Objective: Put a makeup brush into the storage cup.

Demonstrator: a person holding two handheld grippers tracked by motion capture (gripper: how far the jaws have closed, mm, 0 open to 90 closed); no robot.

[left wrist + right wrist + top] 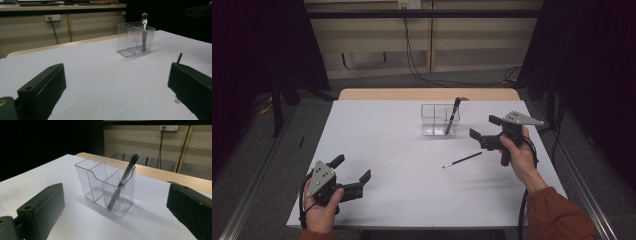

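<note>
Two black make-up brushes: one (453,116) leans in the clear plastic divided organiser (438,120), one (462,160) lies on the white table (387,150) (its tip indistinct). Left gripper (353,170) and right gripper (484,127) both gape, holding nothing.
</note>
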